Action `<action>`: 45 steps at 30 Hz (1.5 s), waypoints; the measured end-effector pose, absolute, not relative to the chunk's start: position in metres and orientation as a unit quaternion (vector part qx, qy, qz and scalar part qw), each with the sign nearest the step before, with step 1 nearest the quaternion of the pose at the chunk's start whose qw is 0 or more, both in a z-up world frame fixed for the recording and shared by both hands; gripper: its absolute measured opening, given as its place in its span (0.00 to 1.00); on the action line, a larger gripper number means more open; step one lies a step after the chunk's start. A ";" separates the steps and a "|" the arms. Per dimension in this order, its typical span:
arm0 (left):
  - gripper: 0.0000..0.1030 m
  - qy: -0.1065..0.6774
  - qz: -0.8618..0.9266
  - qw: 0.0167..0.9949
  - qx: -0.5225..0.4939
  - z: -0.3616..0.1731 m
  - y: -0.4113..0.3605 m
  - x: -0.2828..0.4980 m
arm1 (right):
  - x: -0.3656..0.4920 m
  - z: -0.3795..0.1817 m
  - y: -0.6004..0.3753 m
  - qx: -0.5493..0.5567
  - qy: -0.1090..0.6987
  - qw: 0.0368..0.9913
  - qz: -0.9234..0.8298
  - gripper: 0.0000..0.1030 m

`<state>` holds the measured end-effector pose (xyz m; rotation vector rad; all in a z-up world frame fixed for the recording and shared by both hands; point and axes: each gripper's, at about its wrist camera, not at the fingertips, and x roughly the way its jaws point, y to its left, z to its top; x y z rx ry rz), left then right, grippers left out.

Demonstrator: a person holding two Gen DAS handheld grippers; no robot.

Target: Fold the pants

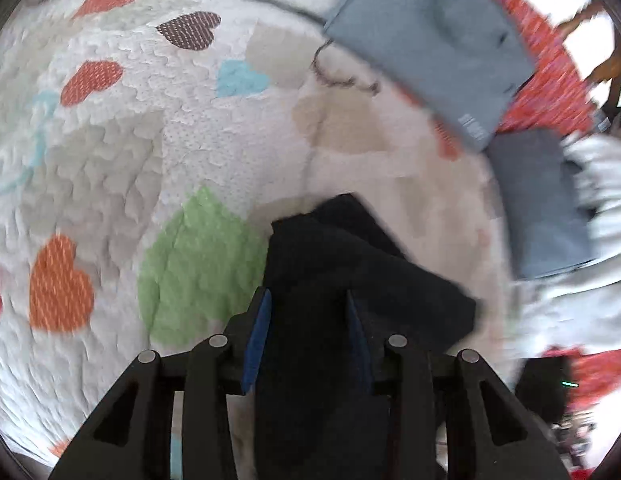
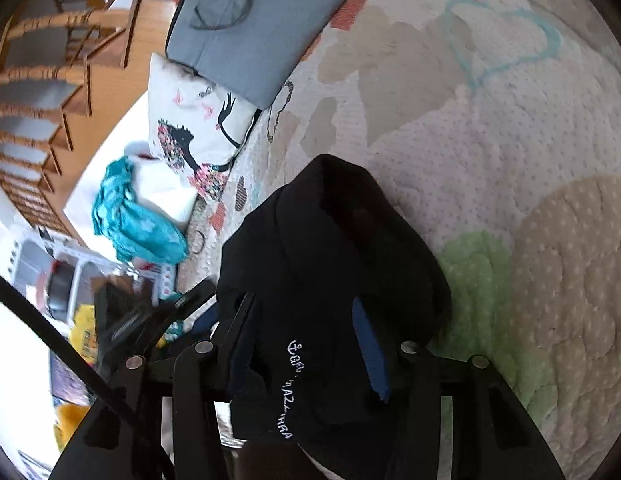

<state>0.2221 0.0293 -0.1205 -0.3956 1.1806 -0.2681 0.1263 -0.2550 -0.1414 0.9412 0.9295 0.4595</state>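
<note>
The black pants [image 1: 330, 264] hang bunched between the blue pads of my left gripper [image 1: 306, 300], which is shut on the cloth above a heart-patterned quilt [image 1: 150, 140]. In the right wrist view, my right gripper [image 2: 302, 304] is shut on another part of the black pants [image 2: 330, 240], which carries white embroidered lettering [image 2: 288, 392]. The cloth hangs in thick folds and hides what lies under it.
Folded grey pants [image 1: 426, 40] and a second grey folded piece [image 1: 538, 204] lie at the quilt's far right. A printed white pillow [image 2: 194, 128] and teal cloth [image 2: 134, 216] sit at the bed's edge. A wooden staircase [image 2: 42, 80] lies beyond.
</note>
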 end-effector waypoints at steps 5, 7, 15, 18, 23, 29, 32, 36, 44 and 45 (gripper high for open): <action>0.48 0.547 -0.108 0.824 -0.102 -0.128 0.008 0.228 | 0.125 -0.139 -0.250 0.404 0.432 0.780 0.205 0.49; 0.48 0.550 -0.118 0.818 -0.121 -0.123 0.015 0.226 | 0.125 -0.138 -0.248 0.393 0.434 0.785 0.202 0.50; 0.48 0.441 -0.121 0.885 -0.088 -0.040 0.039 0.139 | 0.110 -0.102 -0.244 0.343 0.421 0.814 0.206 0.72; 0.50 0.361 -0.109 0.925 -0.049 0.000 0.036 0.088 | 0.086 -0.070 -0.243 0.309 0.392 0.845 0.191 0.74; 0.92 0.279 -0.059 0.958 -0.035 0.037 0.032 0.034 | 0.019 -0.013 -0.237 0.206 0.295 0.929 0.083 0.86; 1.00 0.274 -0.036 0.960 -0.034 0.037 0.027 0.004 | -0.032 0.001 -0.226 0.153 0.235 0.960 0.009 1.00; 1.00 0.311 -0.027 0.950 -0.033 0.022 0.024 0.002 | -0.034 -0.014 -0.232 0.196 0.273 0.942 0.003 1.00; 1.00 0.347 -0.022 0.937 -0.035 0.002 0.022 -0.001 | -0.039 -0.030 -0.226 0.187 0.294 0.937 -0.025 1.00; 1.00 0.359 -0.023 0.933 -0.017 -0.011 0.016 -0.004 | -0.034 -0.043 -0.220 0.174 0.321 0.931 -0.026 1.00; 1.00 0.360 -0.025 0.932 -0.015 -0.013 0.015 -0.003 | -0.034 -0.045 -0.219 0.174 0.323 0.930 -0.027 1.00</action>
